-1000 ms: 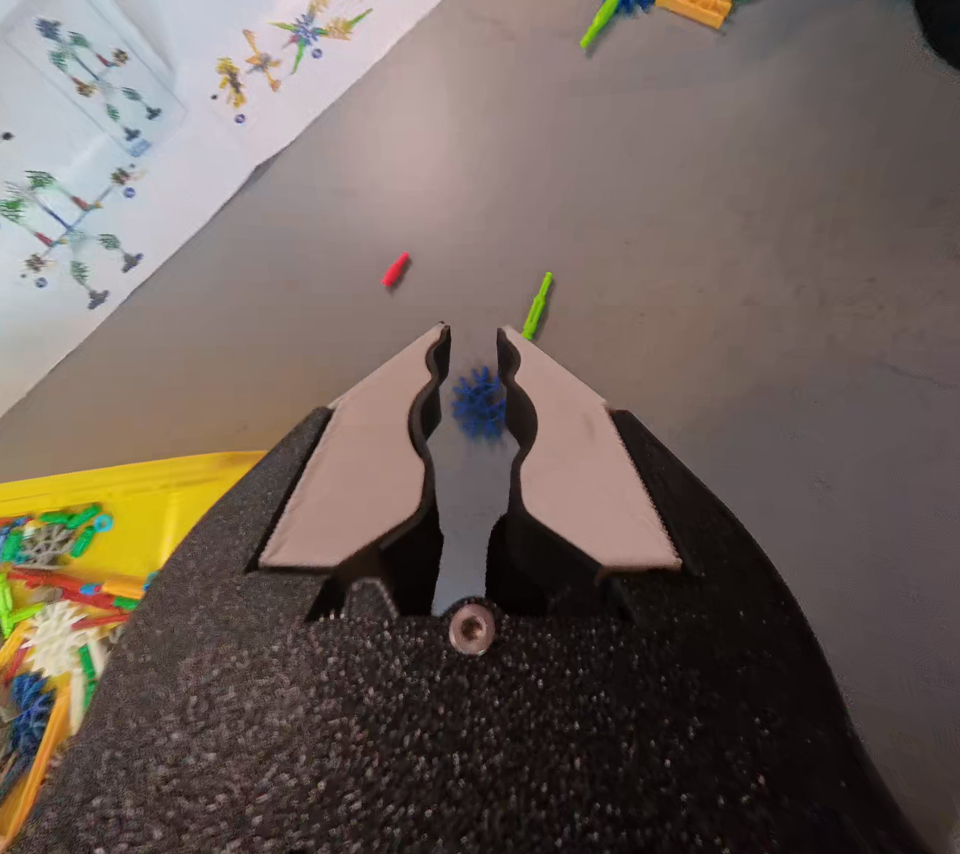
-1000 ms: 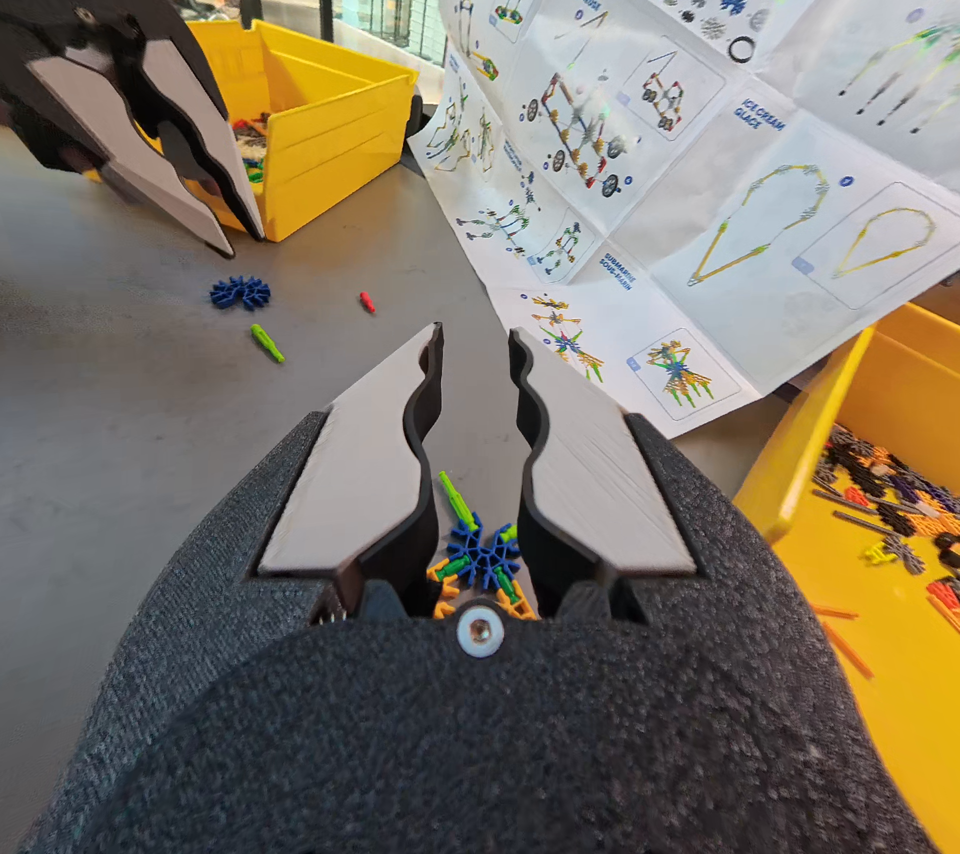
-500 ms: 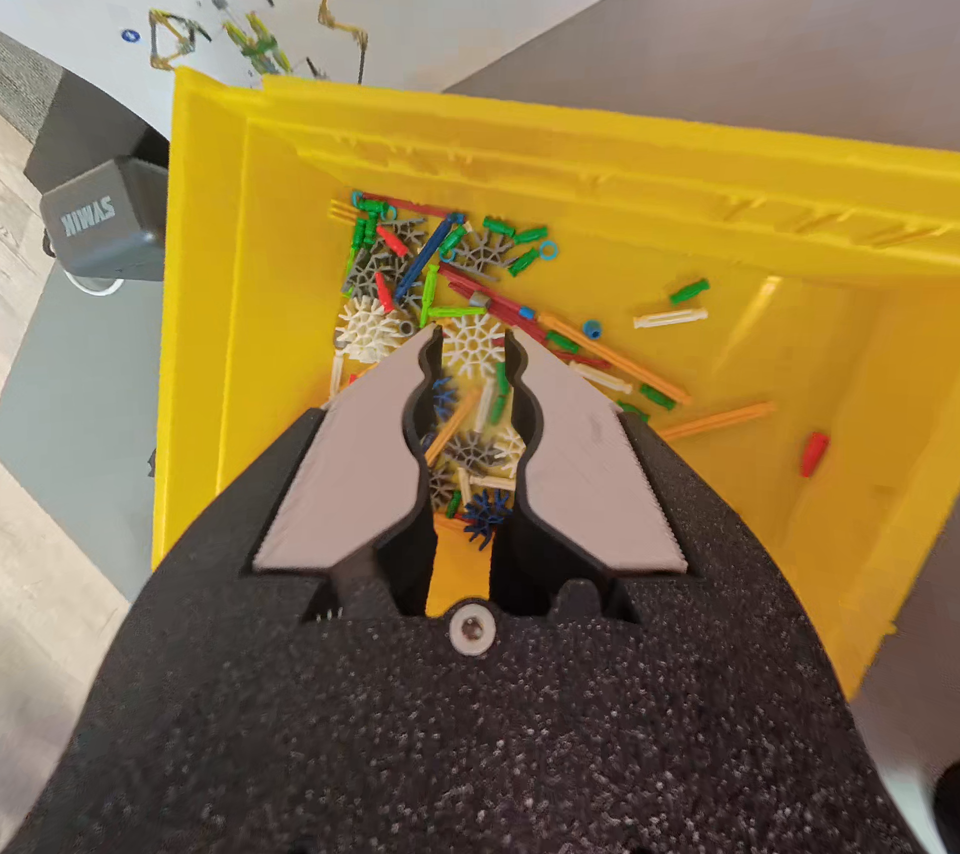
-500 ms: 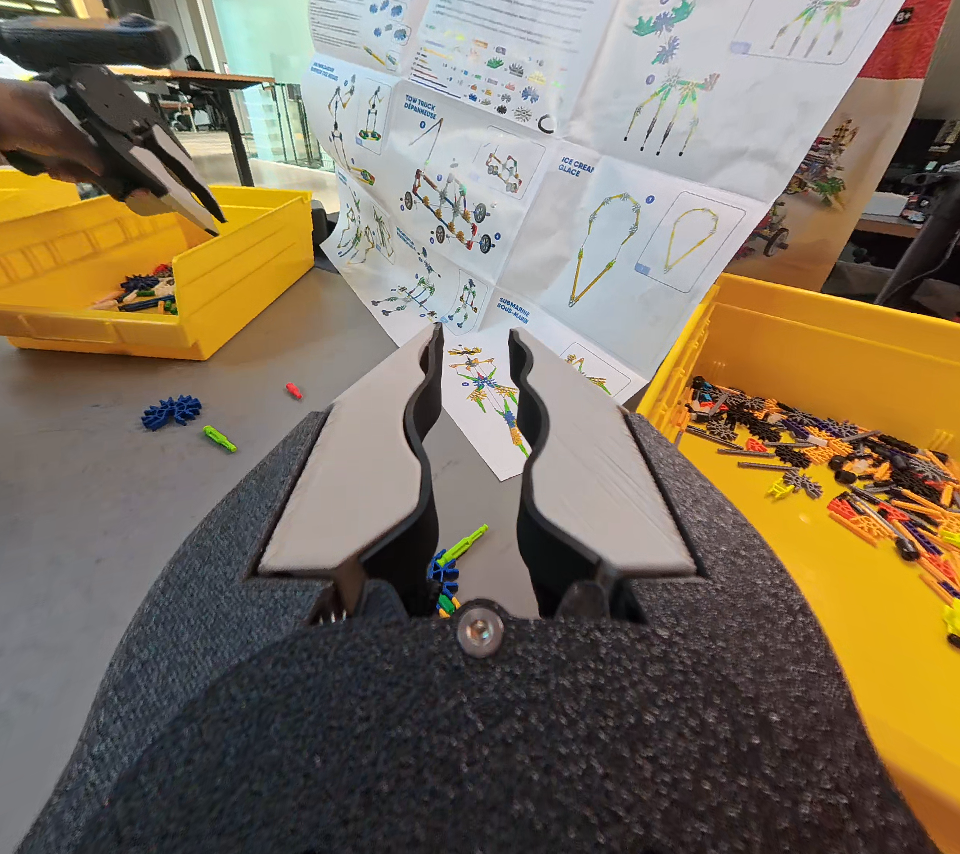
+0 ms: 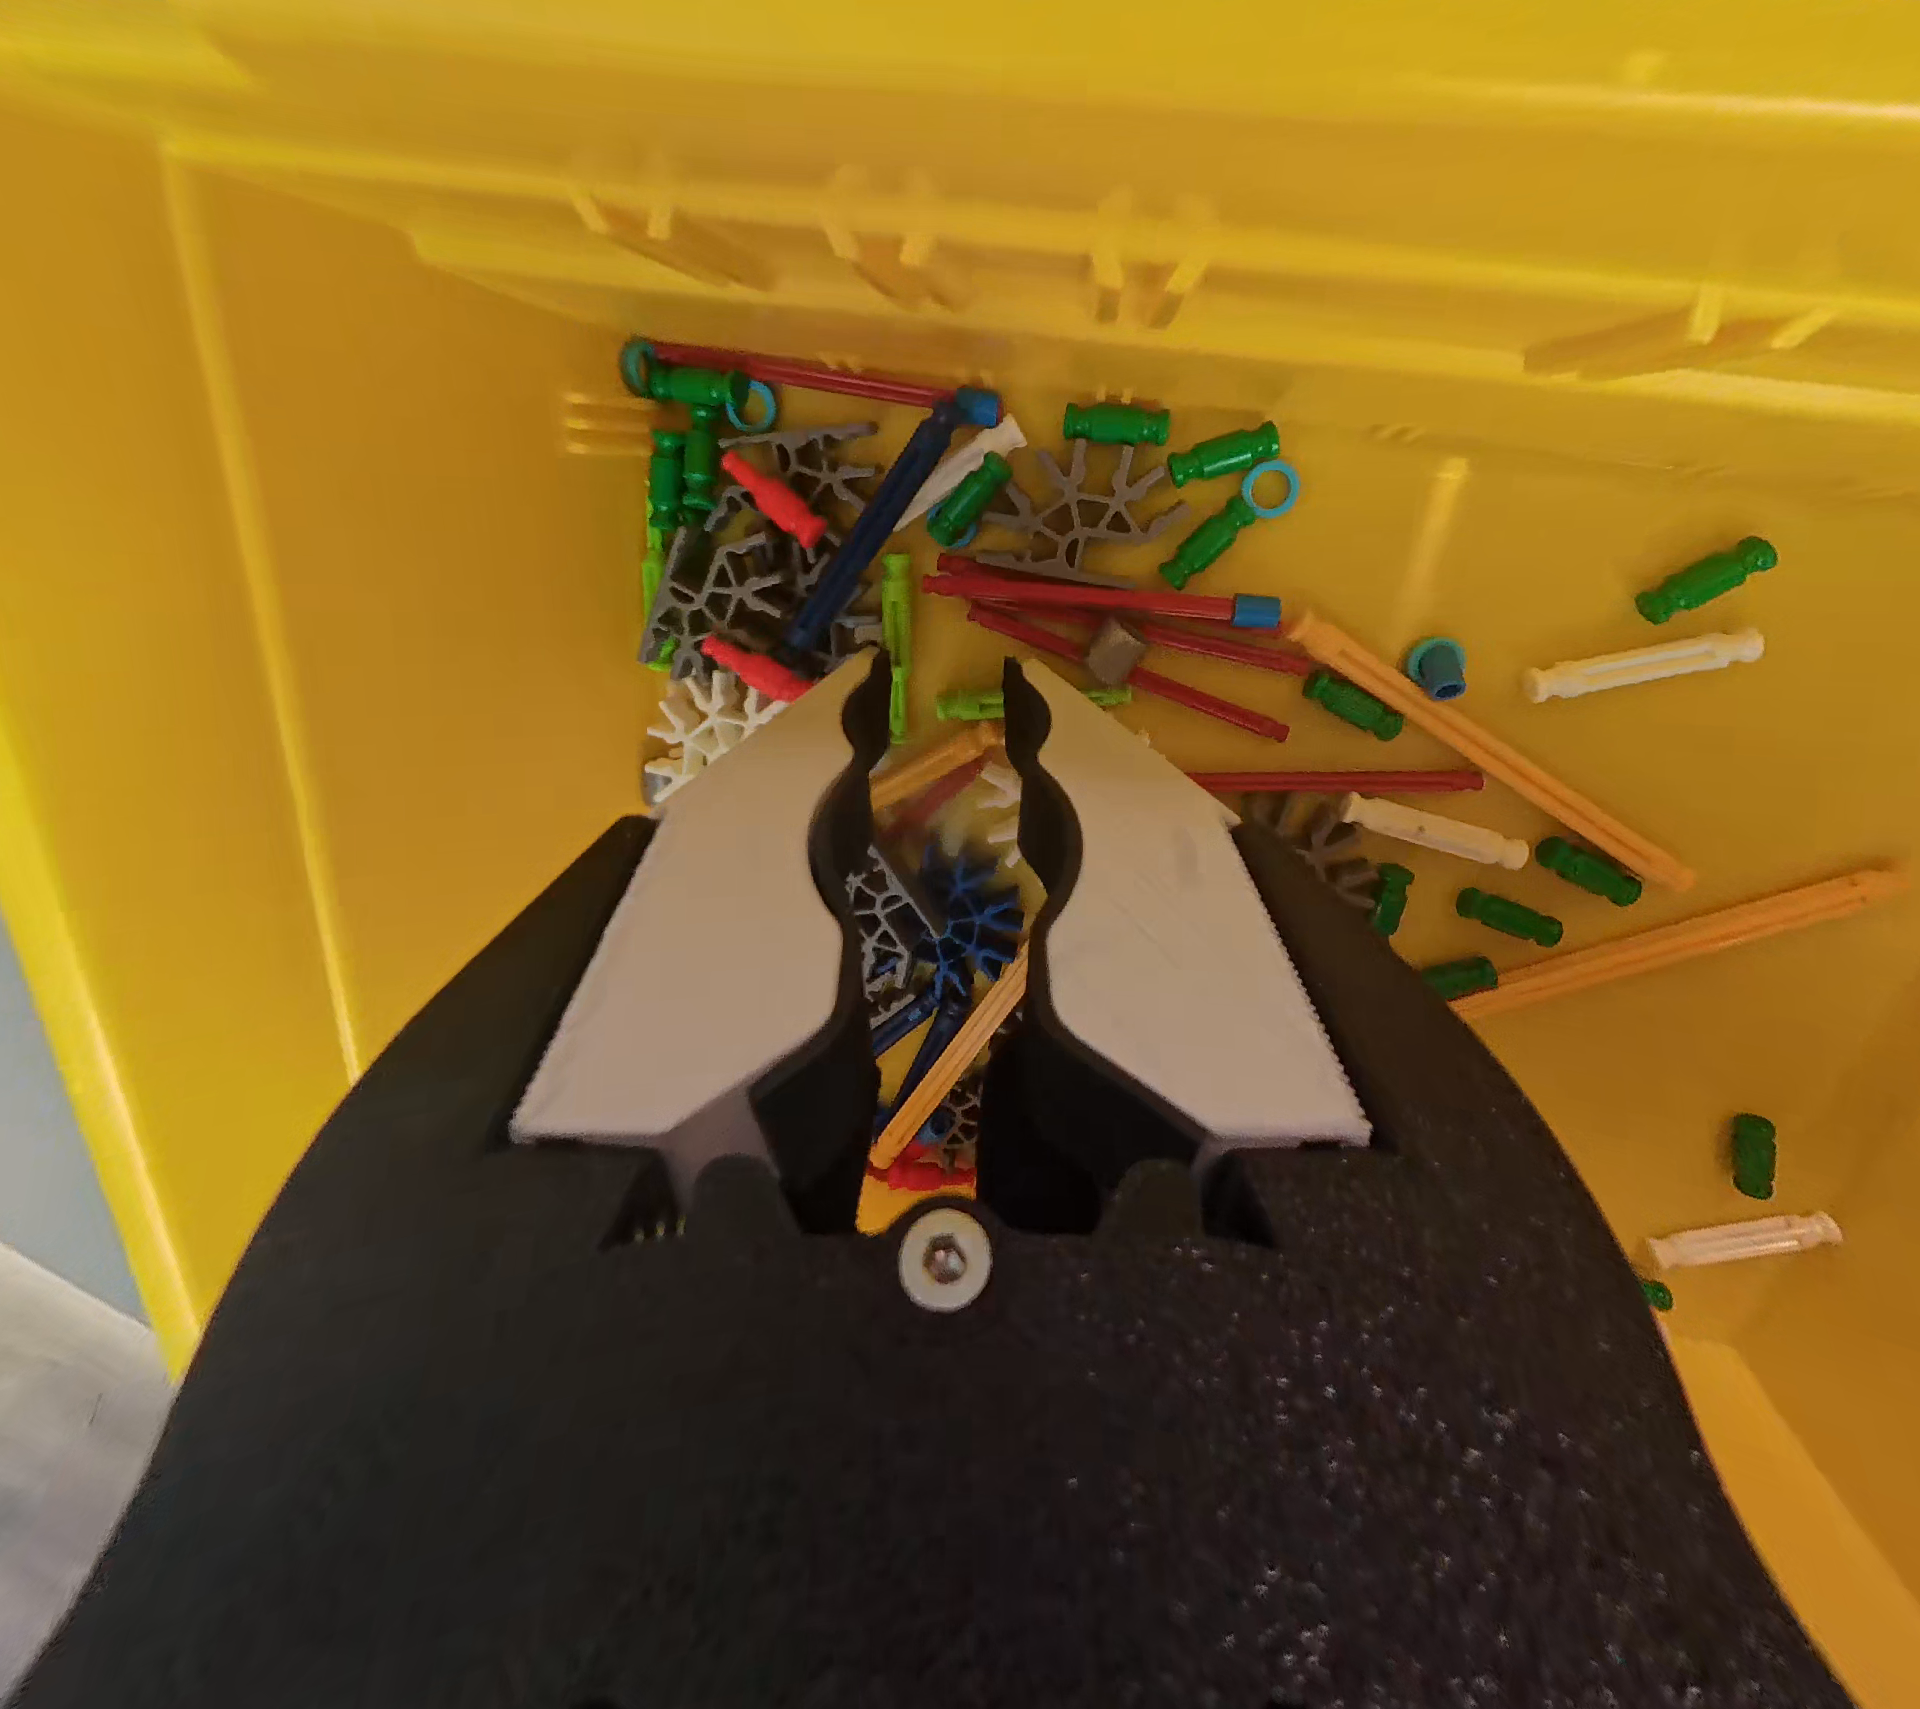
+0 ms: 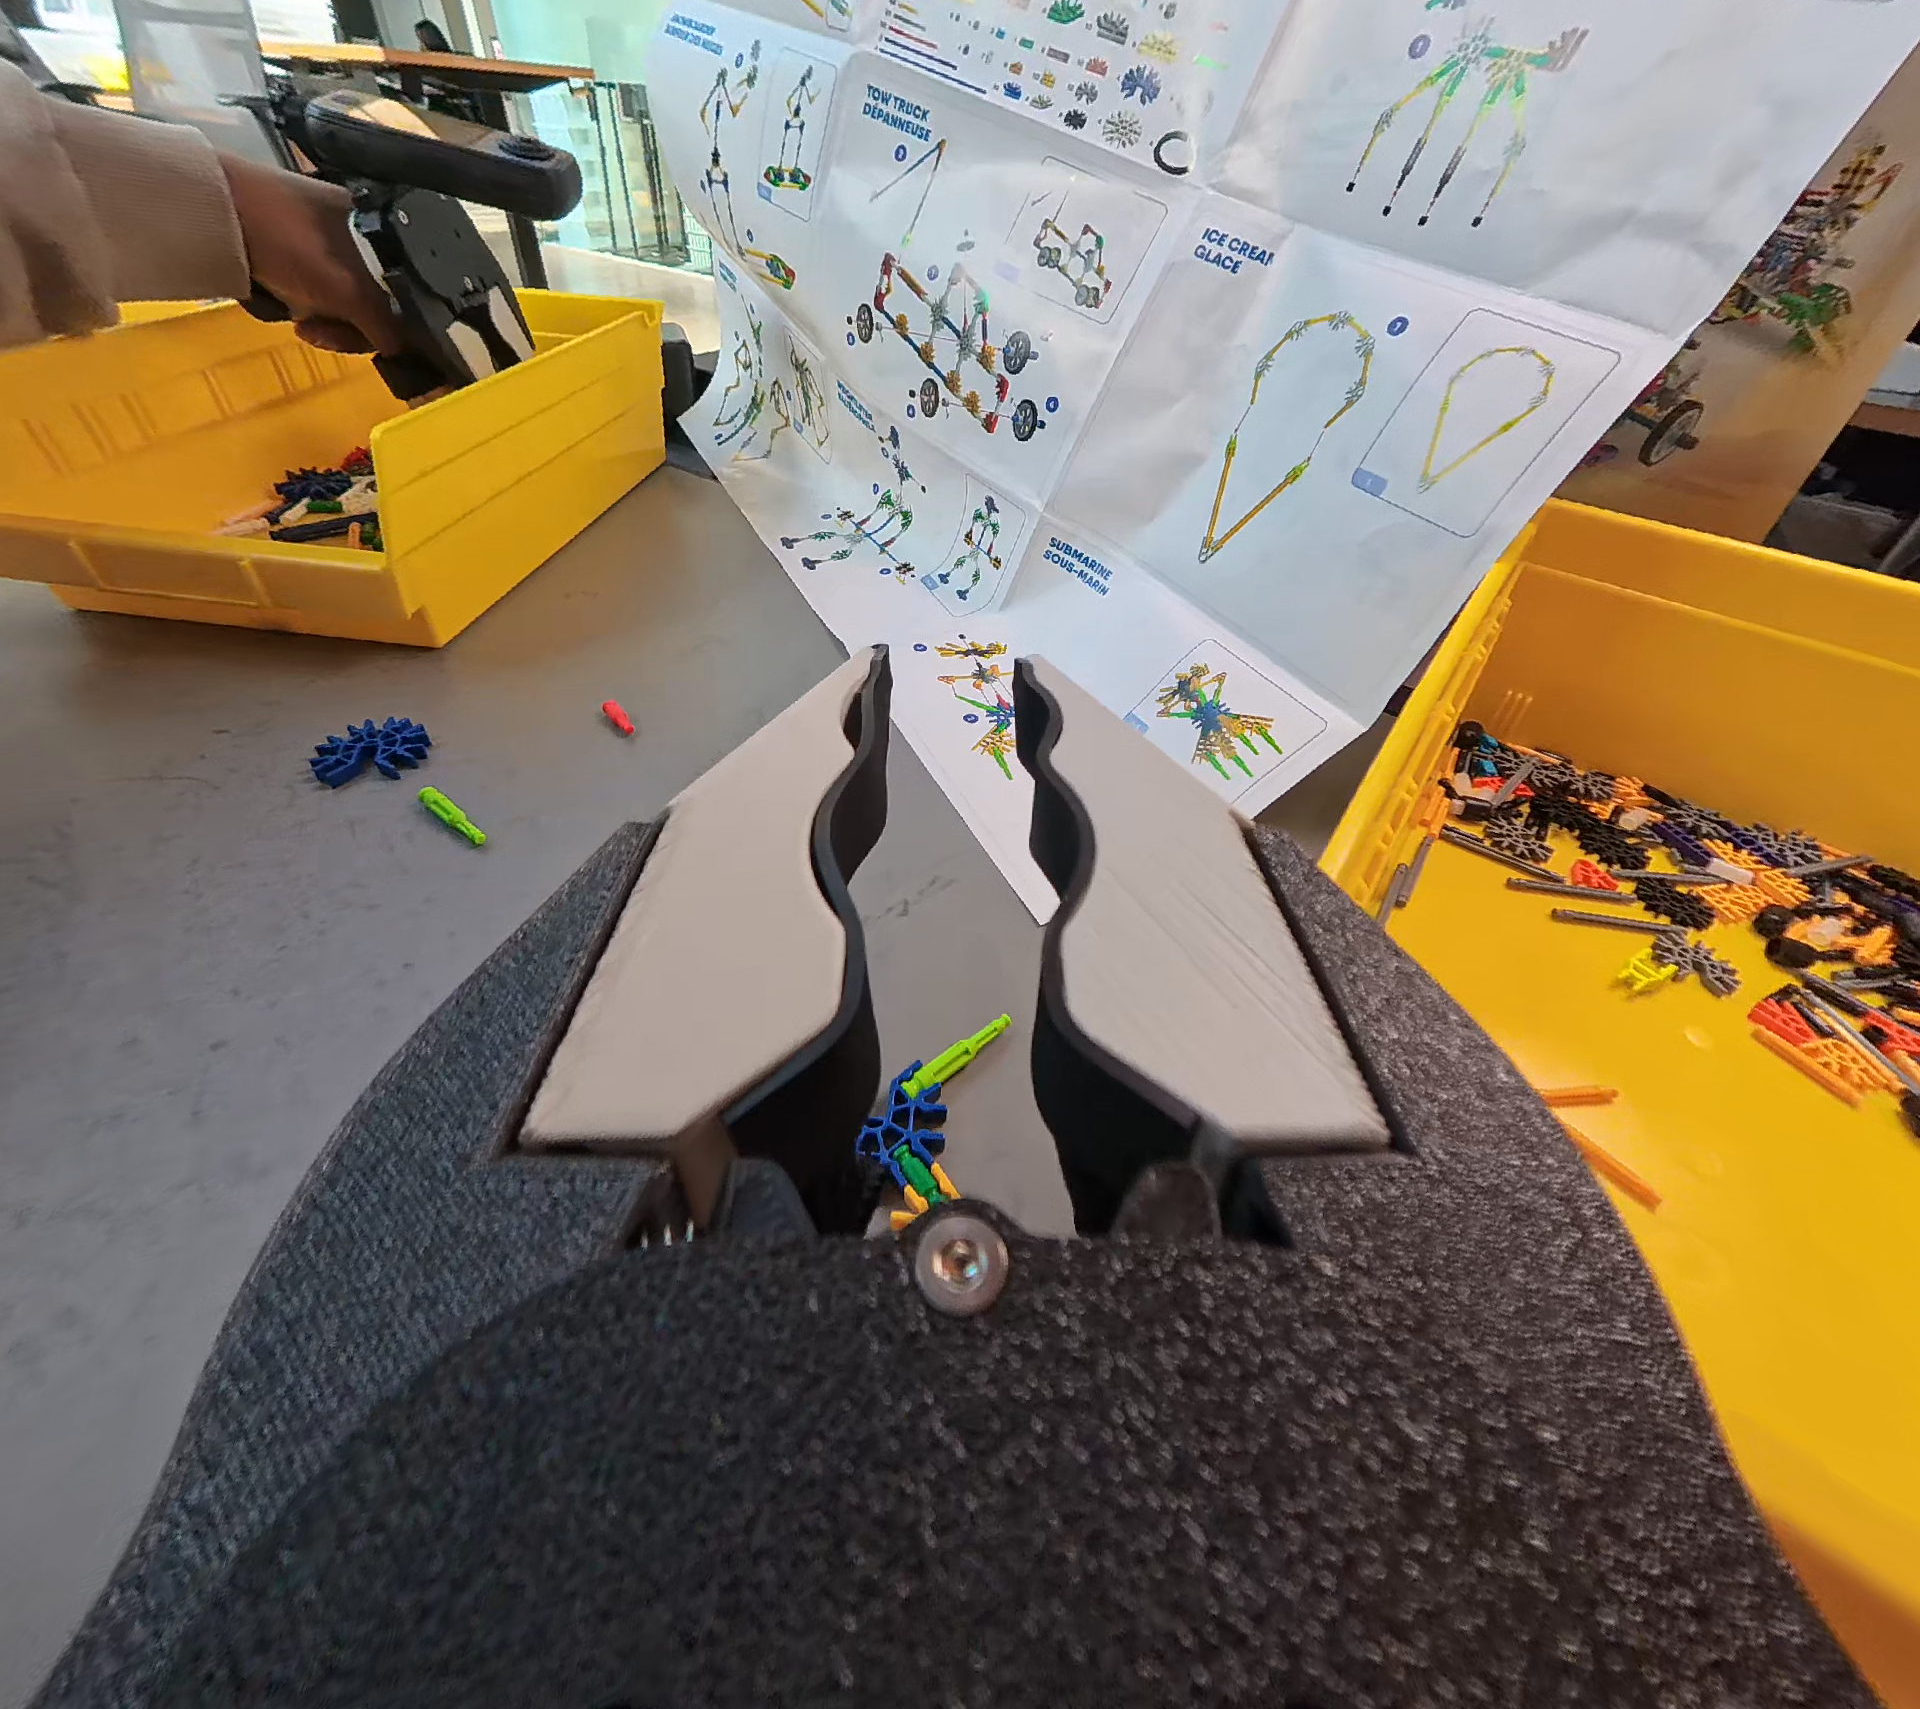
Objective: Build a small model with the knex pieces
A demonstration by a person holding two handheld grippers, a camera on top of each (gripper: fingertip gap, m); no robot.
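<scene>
My left gripper [image 5: 945,688] is open and empty, low inside a yellow bin [image 5: 312,620] of loose building-toy rods and connectors. A blue snowflake connector [image 5: 971,916] and an orange rod [image 5: 951,1057] lie in the pile below its jaws. It also shows in the right wrist view [image 6: 488,345], held by a hand over that bin [image 6: 499,516]. My right gripper [image 6: 951,672] is open and empty above the grey table [image 6: 208,984]. A small assembly [image 6: 914,1119] of a blue connector, green rods and an orange piece lies on the table under its jaws.
A blue connector [image 6: 371,747], a green rod [image 6: 452,816] and a red rod [image 6: 617,716] lie loose on the table. A large instruction sheet [image 6: 1195,257] stands propped behind. A second yellow bin [image 6: 1662,828] of parts sits at the right. Across from one pair of fingers to the other is roughly 50 cm. Measured from the fingertips, the blue snowflake connector [image 5: 971,916] is 5 cm or so from the left gripper and 50 cm from the right.
My left gripper swung from the table, where it hung over the blue connector, to the yellow bin and dropped lower into it. My right gripper rose and tilted up from the small assembly.
</scene>
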